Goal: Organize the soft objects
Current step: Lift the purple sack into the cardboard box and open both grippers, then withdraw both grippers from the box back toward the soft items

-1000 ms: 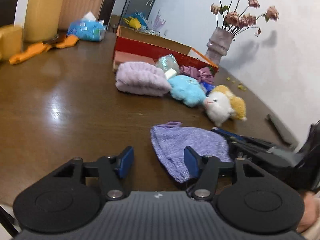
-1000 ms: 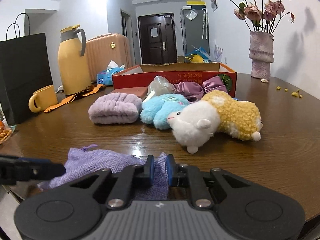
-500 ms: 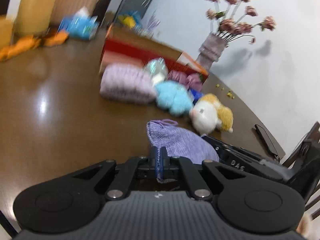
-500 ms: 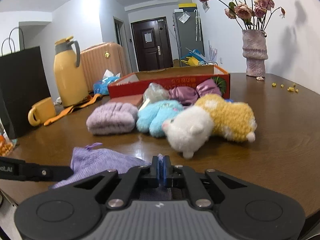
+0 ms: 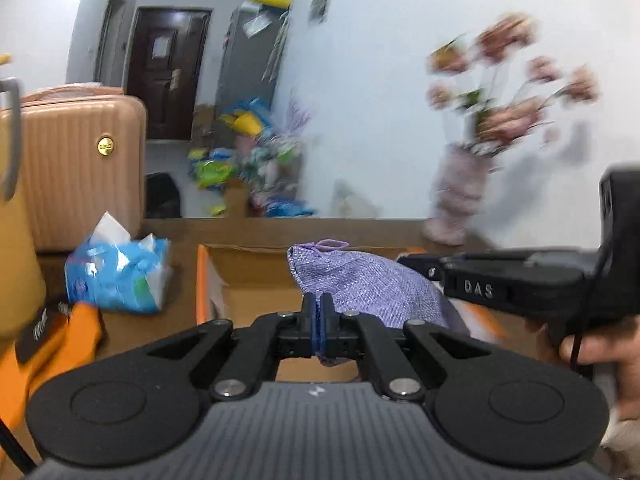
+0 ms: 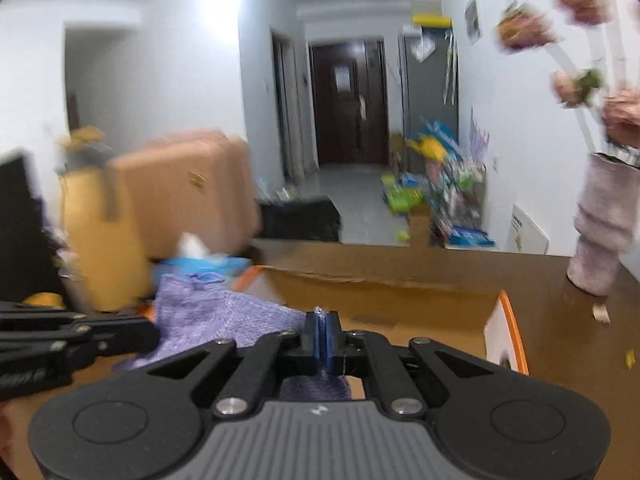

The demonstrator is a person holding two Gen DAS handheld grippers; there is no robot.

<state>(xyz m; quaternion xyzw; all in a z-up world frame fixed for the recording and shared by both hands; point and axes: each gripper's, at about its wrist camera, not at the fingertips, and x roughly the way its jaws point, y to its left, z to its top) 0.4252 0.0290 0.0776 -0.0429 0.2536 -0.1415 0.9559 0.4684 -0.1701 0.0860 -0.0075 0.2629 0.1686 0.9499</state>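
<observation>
A purple knitted cloth (image 5: pixel 360 284) hangs stretched between my two grippers, above the open cardboard box (image 5: pixel 248 280). My left gripper (image 5: pixel 317 312) is shut on its near left edge. My right gripper (image 6: pixel 323 330) is shut on its other edge; the cloth (image 6: pixel 216 316) spreads to the left in the right wrist view. The right gripper's body (image 5: pixel 520 284) shows at the right of the left wrist view. The box's inside wall (image 6: pixel 380 300) lies just ahead in the right wrist view. The other soft toys are out of view.
A blue tissue pack (image 5: pixel 116 276) lies left of the box, with an orange strap (image 5: pixel 52 344) nearer. A yellow jug (image 6: pixel 92 232) and pink suitcase (image 5: pixel 76 168) stand at the left. A vase of flowers (image 6: pixel 604 220) stands at the right on the brown table (image 6: pixel 568 332).
Both grippers closed on the purple cloth, lifted it off the table and carried it forward over the box. The plush toys have dropped out of view.
</observation>
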